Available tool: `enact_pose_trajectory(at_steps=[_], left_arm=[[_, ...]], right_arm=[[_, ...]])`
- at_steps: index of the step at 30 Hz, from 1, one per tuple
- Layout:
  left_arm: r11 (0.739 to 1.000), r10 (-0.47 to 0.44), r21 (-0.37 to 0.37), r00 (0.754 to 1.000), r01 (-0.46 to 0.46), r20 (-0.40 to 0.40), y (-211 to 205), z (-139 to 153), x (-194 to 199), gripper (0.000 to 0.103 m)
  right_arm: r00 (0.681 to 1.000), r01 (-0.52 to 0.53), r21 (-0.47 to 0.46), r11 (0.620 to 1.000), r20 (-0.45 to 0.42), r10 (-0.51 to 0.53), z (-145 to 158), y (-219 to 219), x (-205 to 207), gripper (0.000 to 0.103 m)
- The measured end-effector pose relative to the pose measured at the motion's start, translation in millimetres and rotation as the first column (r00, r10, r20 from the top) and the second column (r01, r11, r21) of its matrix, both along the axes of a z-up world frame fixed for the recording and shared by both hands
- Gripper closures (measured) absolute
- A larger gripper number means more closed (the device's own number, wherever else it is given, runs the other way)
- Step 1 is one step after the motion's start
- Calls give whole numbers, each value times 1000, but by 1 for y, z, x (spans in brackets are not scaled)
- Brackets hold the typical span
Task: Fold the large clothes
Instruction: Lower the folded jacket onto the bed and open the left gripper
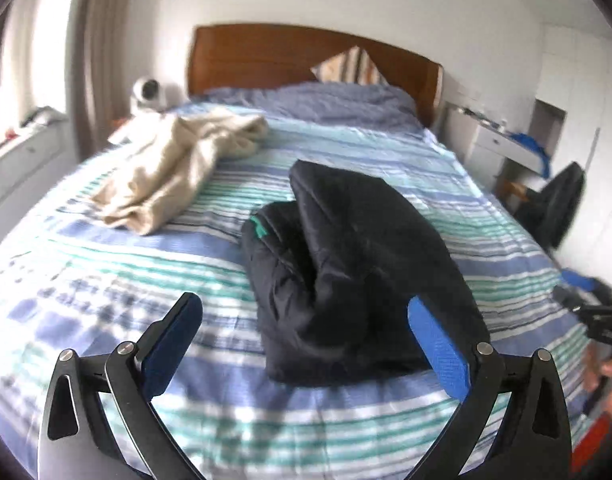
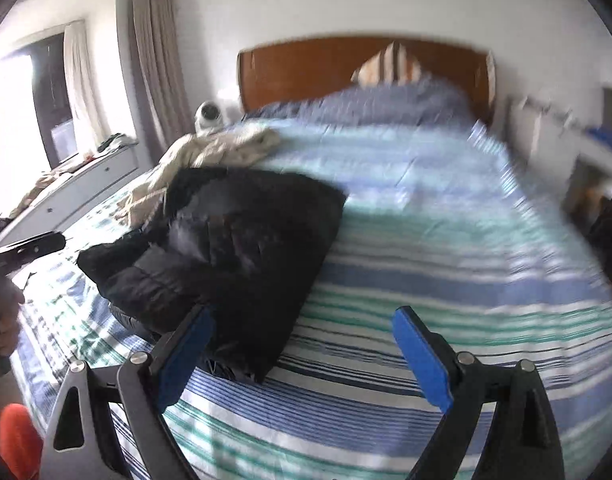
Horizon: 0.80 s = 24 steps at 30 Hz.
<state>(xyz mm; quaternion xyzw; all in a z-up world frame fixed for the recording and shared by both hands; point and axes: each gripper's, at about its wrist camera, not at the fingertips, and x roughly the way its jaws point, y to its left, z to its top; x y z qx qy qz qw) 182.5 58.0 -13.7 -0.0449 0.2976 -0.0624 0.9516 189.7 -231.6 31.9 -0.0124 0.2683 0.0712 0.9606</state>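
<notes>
Black jacket (image 1: 345, 264) sits folded into a thick bundle mid-bed (image 1: 106, 280), nearer the foot, one flap bulging up on top rather than lying flat. Left tongs (image 1: 306, 336) spread wide, nothing between the pads; the bundle lies just beyond them. Right tongs (image 2: 304, 354) also wide and empty, with the jacket off to their left, its near edge by the left pad. Looks like the release step: this fold reads as done and both tongs are clear of the cloth. Beige garment (image 1: 174, 168) lies crumpled toward the headboard (image 1: 266, 56), by the left edge, unfolded, so probably next up. Next move calls for either pressing the jacket's top flap flat, or reaching past it, pinching the beige piece at two corners and spreading it flat before folding.
</notes>
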Motion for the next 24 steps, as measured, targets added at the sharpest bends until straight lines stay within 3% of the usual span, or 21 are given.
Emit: enact_pose_trajectory(at_steps=[3,5,8,12,16,21,24], left_arm=[[999,37,-2,999,-37,24,-21,7,-1,0],[998,59,-17,997,-59,49,-35,3,-13,0],[998,57,-10,998,-57,21,-50,5,-18,0],[995,71,59,995,-75,68,-82,19,-51,0],[992,44,112,997,-51,59,-109,21,-64,0],[990,100,96,995,-103,27,-124,20,-78,0],[985,151,85,988,-149,-22,-125,18,-82,0]], right_arm=[[984,130,-23,991,127,-126,24,-5,-26,4],[983,179,-32,983,57,-177,29,-8,-34,0],[980,196,-44,980,-25,-198,31,-16,-43,0],[976,214,-61,975,-19,-216,36,-20,-67,0],[974,226,-75,971,5,-227,40,-22,-87,0],[977,211,-53,976,-21,-213,40,-22,-97,0],[978,202,-85,976,-38,-206,38,-13,-102,0]])
